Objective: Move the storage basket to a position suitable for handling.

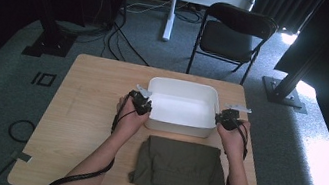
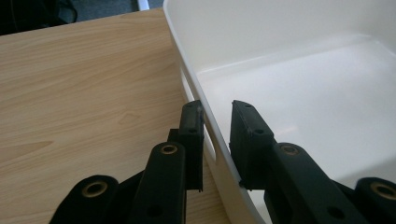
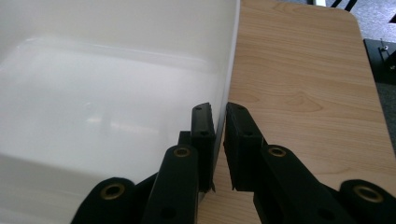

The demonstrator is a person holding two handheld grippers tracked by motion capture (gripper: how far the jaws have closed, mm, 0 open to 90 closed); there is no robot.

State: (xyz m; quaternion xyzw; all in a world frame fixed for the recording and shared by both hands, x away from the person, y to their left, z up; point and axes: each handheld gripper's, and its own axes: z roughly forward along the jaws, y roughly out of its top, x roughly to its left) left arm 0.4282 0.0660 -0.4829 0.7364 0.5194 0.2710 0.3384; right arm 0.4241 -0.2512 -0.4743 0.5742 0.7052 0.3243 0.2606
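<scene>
High view shows a white tub (image 1: pixel 181 106) at the middle of the wooden table (image 1: pixel 88 110), with a folded olive cloth (image 1: pixel 175 165) just near of it. Left gripper (image 1: pixel 142 106) pinches the tub's left wall, 1 jaw inside and 1 outside. Right gripper (image 1: pixel 225 119) pinches the right wall in the same way.

No legible text, label, brand, number or sign is present on any surface: the white tub (image 1: pixel 181 106) between the jaws, the table (image 1: pixel 89 105) and the folded cloth (image 1: pixel 175 165) carry none.
</scene>
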